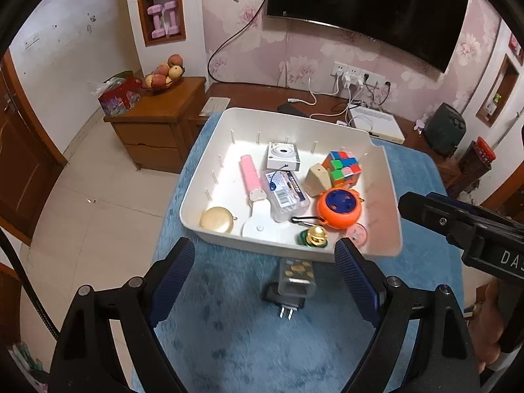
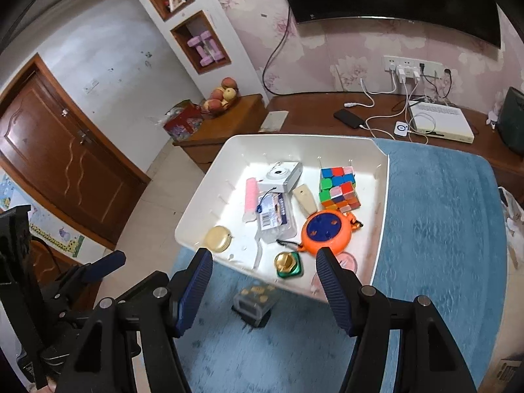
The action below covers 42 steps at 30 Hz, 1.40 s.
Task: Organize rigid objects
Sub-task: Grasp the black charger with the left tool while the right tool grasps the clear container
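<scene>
A white bin [image 1: 209, 160] [image 2: 203, 193] stands on a blue fluffy cloth [image 1: 235, 344] [image 2: 442, 216]. Inside lie a colour cube [image 1: 342, 167] [image 2: 339, 188], an orange round case [image 1: 340, 208] [image 2: 324, 231], a small white camera [image 1: 283, 156] [image 2: 283, 173], a clear packet [image 1: 286, 193], a pink stick [image 1: 250, 172], a gold bell [image 1: 316, 235] [image 2: 288, 263] and a cream disc [image 1: 216, 220]. In front of the bin, a clear box [image 1: 296, 276] [image 2: 257, 296] rests on a black plug [image 1: 285, 303]. My left gripper [image 1: 265, 283] hangs open above that box. My right gripper [image 2: 265, 290] is open too, nothing between its fingers.
A wooden cabinet [image 1: 157, 121] with a fruit bowl [image 1: 163, 73] and a red box stands at the back left. Behind the bin runs a low wooden bench [image 2: 314, 111] with cables, a phone and a white device [image 2: 440, 124]. A television [image 1: 366, 9] hangs above. Tiled floor lies left.
</scene>
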Each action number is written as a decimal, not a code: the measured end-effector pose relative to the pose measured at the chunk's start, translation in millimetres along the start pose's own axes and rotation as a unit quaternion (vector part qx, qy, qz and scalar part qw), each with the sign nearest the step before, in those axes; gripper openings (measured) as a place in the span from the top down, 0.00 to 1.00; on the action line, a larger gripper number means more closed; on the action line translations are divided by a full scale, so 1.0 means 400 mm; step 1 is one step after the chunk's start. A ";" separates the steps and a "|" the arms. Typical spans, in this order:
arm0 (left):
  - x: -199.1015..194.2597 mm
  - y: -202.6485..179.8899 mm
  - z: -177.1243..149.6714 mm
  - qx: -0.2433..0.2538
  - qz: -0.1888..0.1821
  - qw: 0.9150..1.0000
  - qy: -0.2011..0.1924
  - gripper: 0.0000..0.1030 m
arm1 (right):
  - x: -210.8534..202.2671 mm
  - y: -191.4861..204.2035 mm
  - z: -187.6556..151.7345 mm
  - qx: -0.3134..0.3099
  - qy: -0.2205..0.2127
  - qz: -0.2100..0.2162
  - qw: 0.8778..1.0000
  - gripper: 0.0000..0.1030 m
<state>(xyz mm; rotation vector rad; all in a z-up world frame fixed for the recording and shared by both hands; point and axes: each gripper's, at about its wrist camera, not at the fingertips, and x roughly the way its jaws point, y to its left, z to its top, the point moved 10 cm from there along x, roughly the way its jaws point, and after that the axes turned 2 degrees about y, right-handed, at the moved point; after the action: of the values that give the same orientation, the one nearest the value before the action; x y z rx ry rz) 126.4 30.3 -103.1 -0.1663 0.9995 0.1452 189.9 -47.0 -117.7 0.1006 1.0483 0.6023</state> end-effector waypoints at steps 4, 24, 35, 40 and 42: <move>-0.018 -0.009 -0.040 0.001 -0.003 1.000 0.001 0.12 | -0.014 0.014 -0.038 -0.012 0.005 0.006 1.000 0.31; 0.118 0.010 -0.288 -0.007 -0.018 0.998 0.054 0.12 | 0.229 0.033 -0.205 0.002 0.119 -0.017 0.993 0.31; 0.156 0.059 -0.313 -0.052 -0.027 0.997 0.051 0.12 | 0.386 0.047 -0.225 -0.008 0.153 -0.056 0.987 0.31; 0.172 0.068 -0.317 -0.059 -0.027 0.996 0.055 0.12 | 0.439 0.038 -0.235 -0.006 0.171 -0.069 0.983 0.32; 0.180 0.068 -0.317 -0.059 -0.026 0.996 0.058 0.12 | 0.450 0.031 -0.238 -0.007 0.175 -0.077 0.982 0.35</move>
<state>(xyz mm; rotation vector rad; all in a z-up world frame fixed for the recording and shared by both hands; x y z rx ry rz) 54.9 34.1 -233.1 -0.3113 1.1023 0.1482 169.0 36.4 -302.6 -0.1012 1.3787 0.4962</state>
